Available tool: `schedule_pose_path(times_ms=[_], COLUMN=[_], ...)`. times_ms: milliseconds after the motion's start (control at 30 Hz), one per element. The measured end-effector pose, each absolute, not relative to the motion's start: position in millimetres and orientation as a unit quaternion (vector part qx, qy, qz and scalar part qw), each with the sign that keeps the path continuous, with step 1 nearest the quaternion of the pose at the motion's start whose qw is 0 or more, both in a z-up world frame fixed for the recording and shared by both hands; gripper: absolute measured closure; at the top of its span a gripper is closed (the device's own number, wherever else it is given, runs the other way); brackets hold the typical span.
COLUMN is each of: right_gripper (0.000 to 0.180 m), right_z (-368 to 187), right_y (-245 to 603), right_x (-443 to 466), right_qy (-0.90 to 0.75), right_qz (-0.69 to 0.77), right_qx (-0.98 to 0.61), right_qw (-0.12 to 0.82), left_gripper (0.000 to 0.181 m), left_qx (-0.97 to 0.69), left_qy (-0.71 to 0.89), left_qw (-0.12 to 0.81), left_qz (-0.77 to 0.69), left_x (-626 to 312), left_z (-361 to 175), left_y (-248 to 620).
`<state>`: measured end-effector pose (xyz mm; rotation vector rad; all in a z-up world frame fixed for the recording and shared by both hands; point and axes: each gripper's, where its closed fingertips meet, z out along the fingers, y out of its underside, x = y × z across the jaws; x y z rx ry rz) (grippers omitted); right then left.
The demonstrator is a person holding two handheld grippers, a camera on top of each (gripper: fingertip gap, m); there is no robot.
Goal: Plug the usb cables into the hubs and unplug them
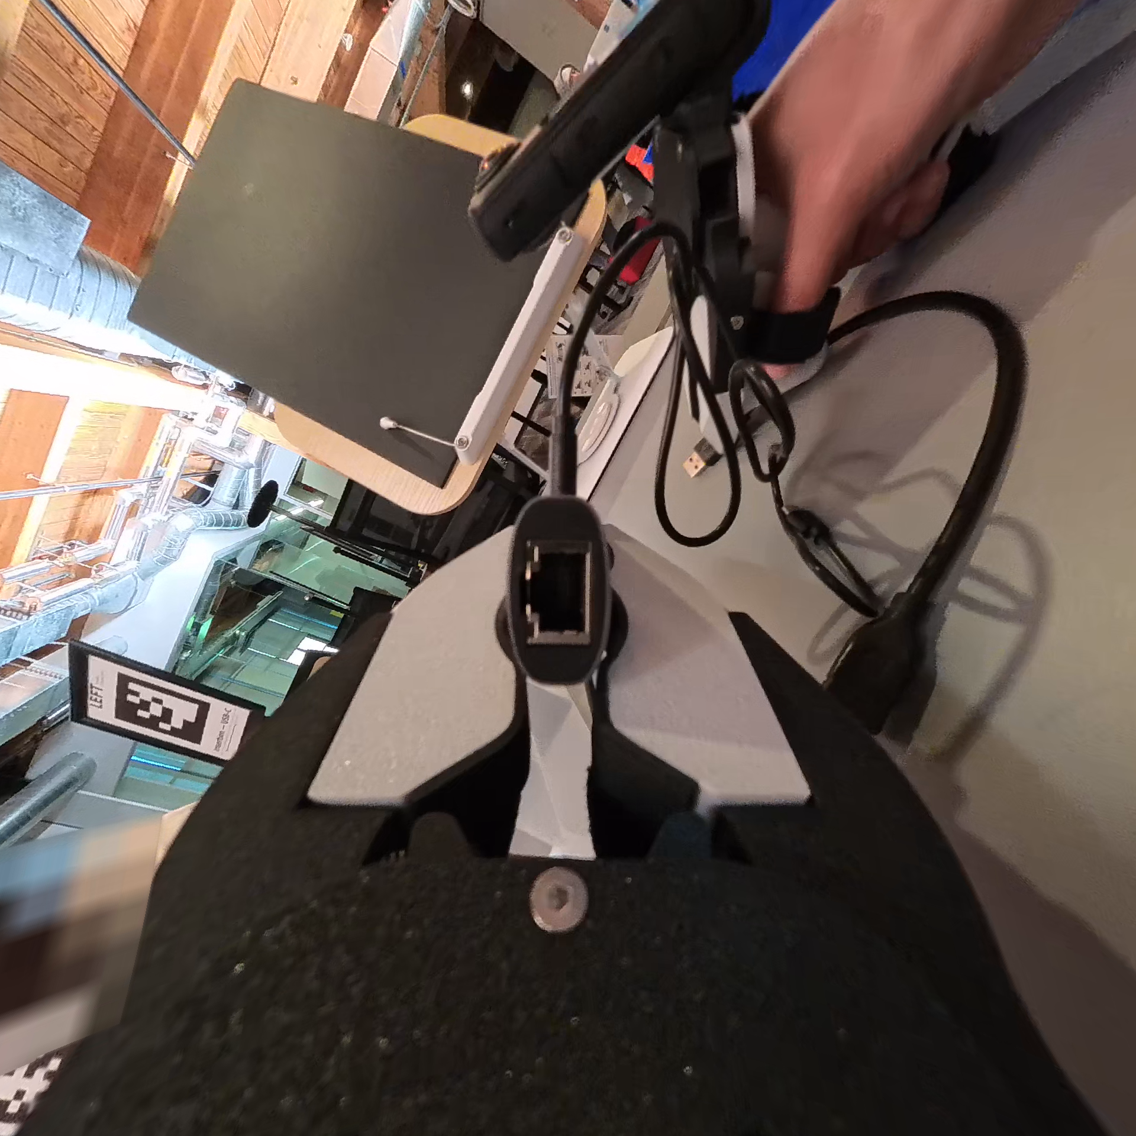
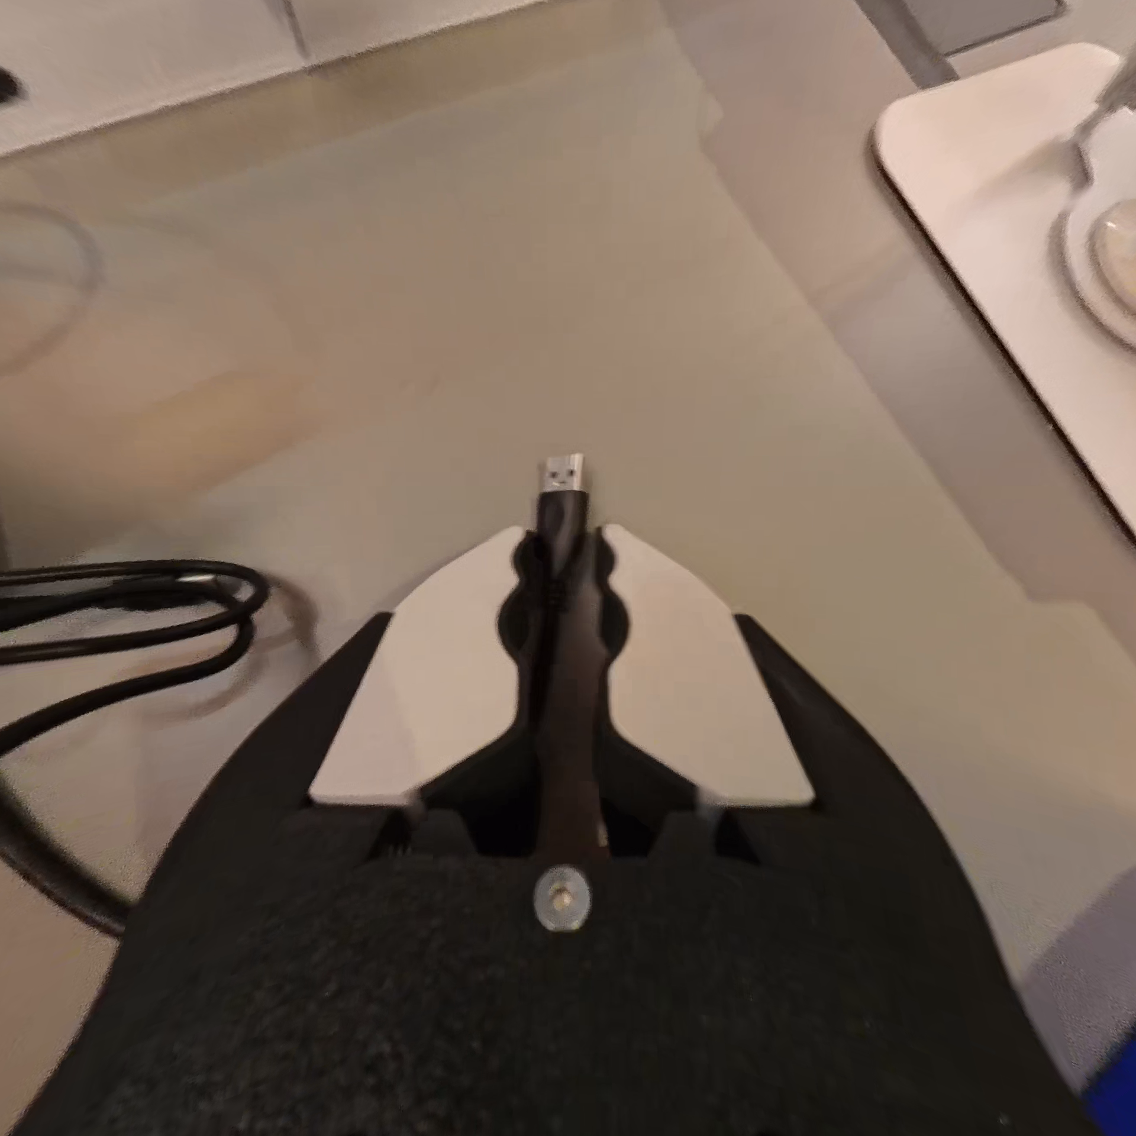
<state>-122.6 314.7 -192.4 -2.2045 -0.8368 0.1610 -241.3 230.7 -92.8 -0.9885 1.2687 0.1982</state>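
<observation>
My left gripper is shut on a dark grey hub, held up off the table with its end socket facing the camera; the hub's black cable runs away from it. The other gripper, held by a hand, shows above the table in the left wrist view, with a USB plug below it. My right gripper is shut on a black USB cable, and its silver plug sticks out past the fingertips above the beige table.
A second black hub with a thick looped cable lies on the table at right. Loose black cables lie left of the right gripper. A white board sits at the right. A black-topped wooden table stands beyond.
</observation>
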Motion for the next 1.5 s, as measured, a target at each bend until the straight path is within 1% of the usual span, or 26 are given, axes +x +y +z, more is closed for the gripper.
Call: schedule_pose_path(times_ms=[33,133,233,367,467,533,600,667,733,833,967,1200,1500], right_gripper=[0.165,0.164,0.165,0.166,0.166,0.166,0.167,0.167,0.168,0.169,0.17,0.171,0.171], right_z=[-193.1,-195.7,-195.1,-185.0,-149.6,-117.8,-82.6,-57.6,-47.3,-55.5,-75.6,-89.5,-86.5], right_y=[314.2,313.8,312.9,300.6,281.0,265.8,245.3,216.9,199.4,184.3,189.1,195.1,188.2], right_x=[-123.7,-123.5,-122.6,-129.7,-138.6,-140.6,-144.6,-150.8,-156.5,-169.4,-186.0,-199.5,-204.9], right_qy=[-0.328,-0.311,-0.263,-0.251,-0.28,-0.311,-0.342,-0.385,-0.397,-0.406,-0.397,-0.392,-0.396], right_qz=[0.069,0.095,0.164,0.228,0.251,0.251,0.285,0.342,0.381,0.407,0.426,0.44,0.492], right_qx=[-0.864,-0.875,-0.89,-0.887,-0.87,-0.861,-0.845,-0.822,-0.814,-0.813,-0.812,-0.807,-0.775], right_qw=[0.376,0.358,0.335,0.314,0.317,0.316,0.297,0.242,0.185,0.091,0.025,0.035,0.027], left_gripper=[0.164,0.164,0.163,0.164,0.164,0.164,0.164,0.164,0.164,0.164,0.164,0.164,0.164], left_qx=[-0.44,-0.438,-0.438,-0.442,-0.444,-0.446,-0.443,-0.437,-0.425,-0.391,-0.364,-0.35,-0.359], left_qy=[0.569,0.572,0.573,0.567,0.564,0.564,0.565,0.567,0.572,0.58,0.595,0.603,0.606], left_qw=[0.689,0.688,0.687,0.689,0.691,0.691,0.691,0.692,0.694,0.705,0.704,0.705,0.7], left_qz=[0.088,0.087,0.089,0.088,0.086,0.083,0.087,0.093,0.104,0.117,0.133,0.127,0.121], left_x=[-240.1,-237.7,-237.6,-240.0,-241.5,-241.6,-241.3,-240.0,-237.4,-230.3,-222.1,-215.9,-215.5], left_z=[-92.9,-93.3,-94.2,-91.8,-90.8,-91.2,-91.4,-90.6,-89.3,-84.2,-84.9,-86.8,-89.8], left_y=[229.7,228.3,228.9,230.4,231.4,232.2,233.2,233.3,232.4,225.3,216.9,208.6,211.6])
